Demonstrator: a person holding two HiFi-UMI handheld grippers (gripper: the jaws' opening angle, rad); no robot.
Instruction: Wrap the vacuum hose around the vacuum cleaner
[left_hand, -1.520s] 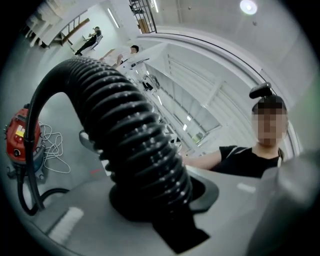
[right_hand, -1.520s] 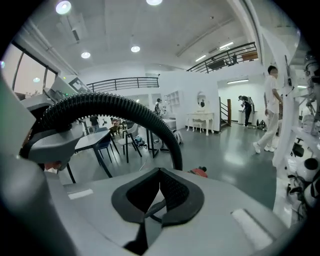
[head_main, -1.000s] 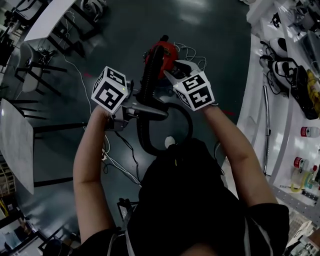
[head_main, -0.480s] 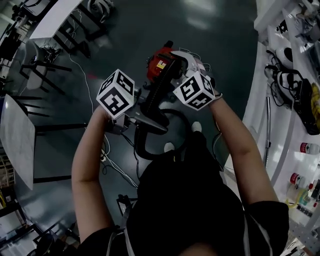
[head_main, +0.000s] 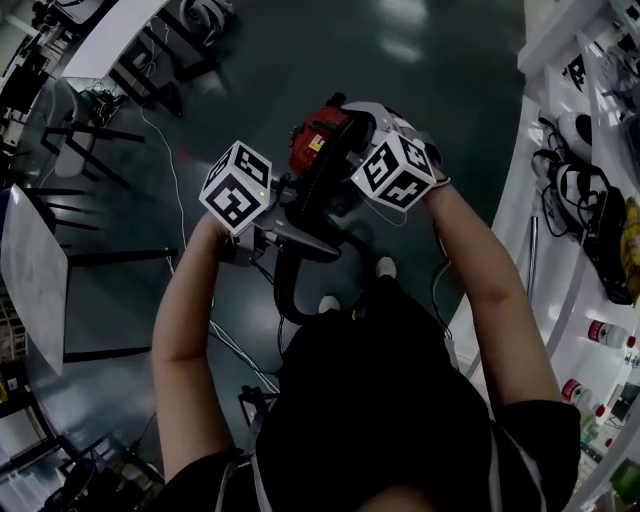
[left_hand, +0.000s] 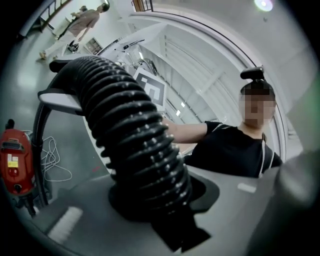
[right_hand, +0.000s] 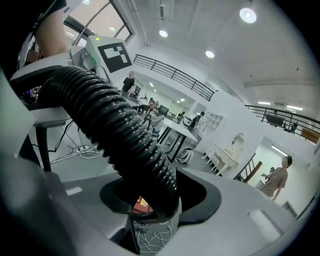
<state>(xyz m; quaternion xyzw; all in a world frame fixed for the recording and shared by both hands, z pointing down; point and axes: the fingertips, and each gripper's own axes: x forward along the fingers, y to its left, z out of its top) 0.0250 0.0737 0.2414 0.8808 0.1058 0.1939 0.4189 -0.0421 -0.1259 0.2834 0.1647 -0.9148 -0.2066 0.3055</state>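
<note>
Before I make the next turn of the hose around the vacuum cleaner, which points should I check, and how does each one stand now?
1. Left gripper shut on the hose: ok, the hose sits clamped between its jaws.
2. Right gripper holding firmly: cannot tell. The hose runs between its jaws, which have just been closing, but whether the pads press is unclear.
3. Vacuum cleaner in sight: ok, it stands on the floor beyond both grippers.
4. Hose wrapped around it: not ok, a loose loop hangs below the grippers.
5. Floor free of snags: not ok, white cables lie beside the vacuum cleaner.
</note>
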